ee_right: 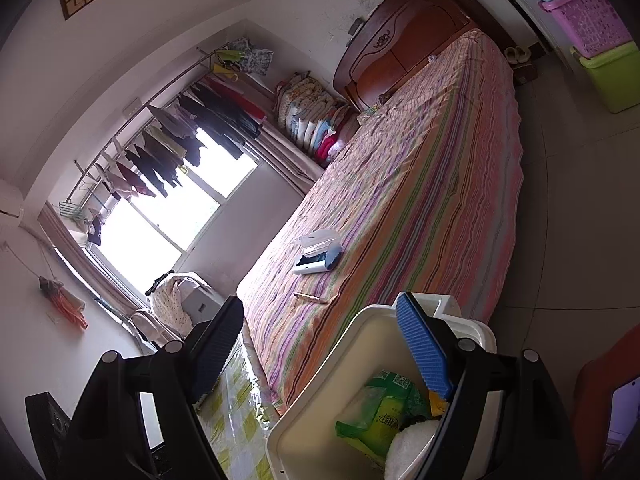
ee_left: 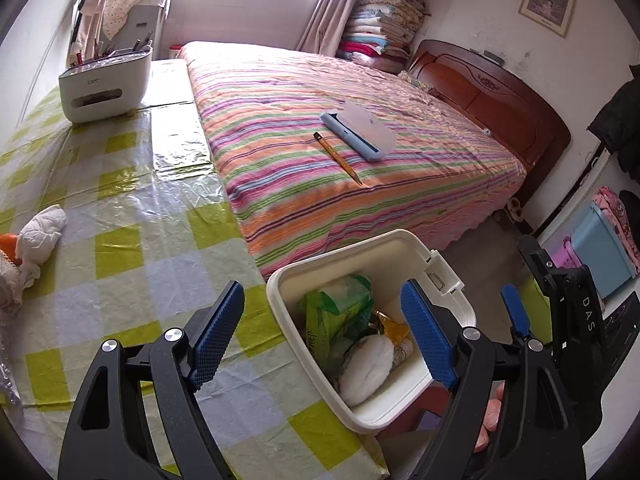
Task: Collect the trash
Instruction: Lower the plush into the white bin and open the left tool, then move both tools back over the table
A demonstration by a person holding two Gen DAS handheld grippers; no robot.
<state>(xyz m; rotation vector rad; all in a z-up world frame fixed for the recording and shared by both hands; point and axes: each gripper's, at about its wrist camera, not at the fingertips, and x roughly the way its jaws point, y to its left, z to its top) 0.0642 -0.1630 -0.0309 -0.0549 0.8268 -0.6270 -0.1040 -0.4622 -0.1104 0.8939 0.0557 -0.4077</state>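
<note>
Both grippers, left point(ee_left: 322, 338) and right point(ee_right: 320, 348), gape empty over the white bin point(ee_left: 400, 240) beside the table point(ee_left: 120, 200), green wrapper point(ee_left: 340, 312) already inside, crumpled tissue point(ee_left: 42, 232) left to collect.

Your left hand-held gripper point(ee_left: 322, 338): black angular frame, blue pads point(ee_left: 427, 336) with fine grid texture, round silver screws point(ee_left: 173, 335) at finger pivots. Your right hand-held gripper point(ee_right: 320, 356): same black frame and silver screws, blue ridged pad; other pad in shadow, looks dark. White "DAS" lettering point(ee_left: 588, 314) on its black body.
</note>
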